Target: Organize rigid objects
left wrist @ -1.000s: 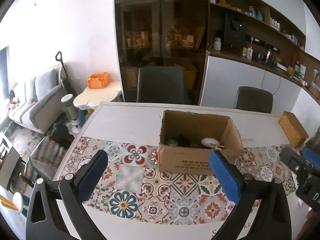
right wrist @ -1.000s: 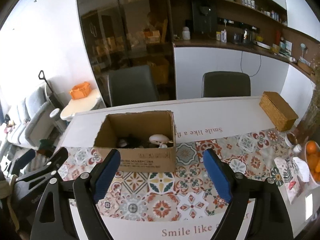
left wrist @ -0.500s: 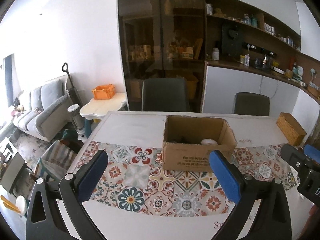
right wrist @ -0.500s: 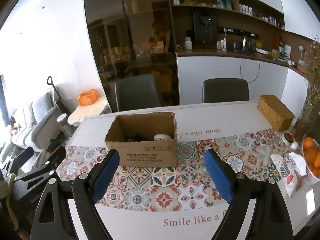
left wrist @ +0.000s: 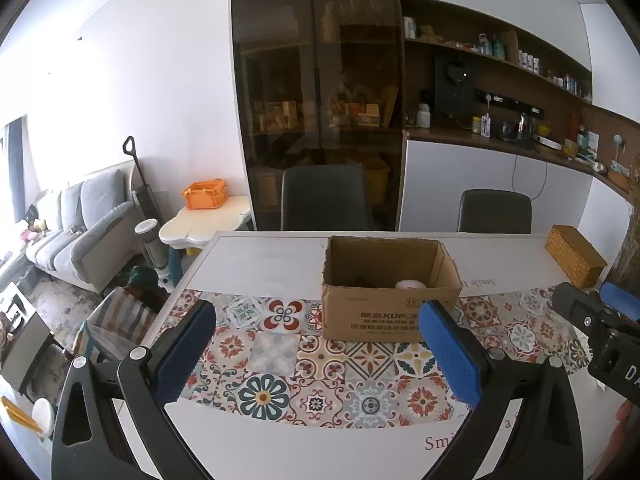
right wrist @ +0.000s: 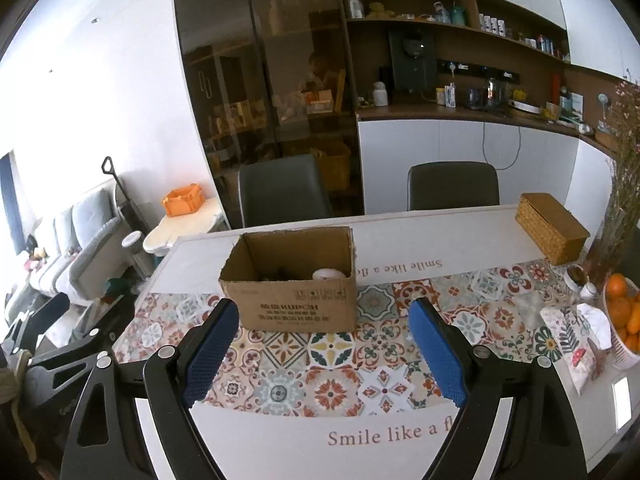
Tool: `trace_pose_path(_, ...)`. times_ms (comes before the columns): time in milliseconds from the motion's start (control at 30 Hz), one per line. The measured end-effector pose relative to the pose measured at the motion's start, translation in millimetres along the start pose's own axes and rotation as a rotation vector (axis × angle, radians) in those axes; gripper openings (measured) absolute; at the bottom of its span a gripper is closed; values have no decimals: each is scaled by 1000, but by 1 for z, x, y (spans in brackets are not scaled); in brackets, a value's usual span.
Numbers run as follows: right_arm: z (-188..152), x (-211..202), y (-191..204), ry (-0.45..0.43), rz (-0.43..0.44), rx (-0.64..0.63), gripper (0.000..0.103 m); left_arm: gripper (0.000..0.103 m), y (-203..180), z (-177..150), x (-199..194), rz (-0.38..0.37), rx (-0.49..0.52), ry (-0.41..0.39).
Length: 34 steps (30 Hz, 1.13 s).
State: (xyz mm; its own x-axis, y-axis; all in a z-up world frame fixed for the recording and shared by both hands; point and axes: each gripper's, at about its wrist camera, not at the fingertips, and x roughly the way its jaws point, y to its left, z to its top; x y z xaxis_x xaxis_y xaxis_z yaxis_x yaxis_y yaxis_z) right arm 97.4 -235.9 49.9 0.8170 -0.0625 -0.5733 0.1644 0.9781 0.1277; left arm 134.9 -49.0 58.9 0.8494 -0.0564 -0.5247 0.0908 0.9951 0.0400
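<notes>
Tools (right wrist: 324, 356) before KUPOH-marked box (right wrist: 296, 304)

An open brown cardboard box (left wrist: 390, 312) with dark printed letters on its front wall stands upright on the patterned tile mat of the table, its back part over the plain white surface. The top flaps are missing or folded away, so the inside is visible. Inside, near the right front corner, lies a round white object (right wrist: 328, 274); only its top shows above the wall. Beside it, more to the left, are some dark small objects (right wrist: 280, 274), too hidden to identify.
</notes>
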Motion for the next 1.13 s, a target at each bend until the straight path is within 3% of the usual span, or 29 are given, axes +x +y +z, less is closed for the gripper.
trace_pose_path(1133, -2, -3, 3, -7, 9, -21, 87, 103, 0, 4, -8, 0, -9, -15)
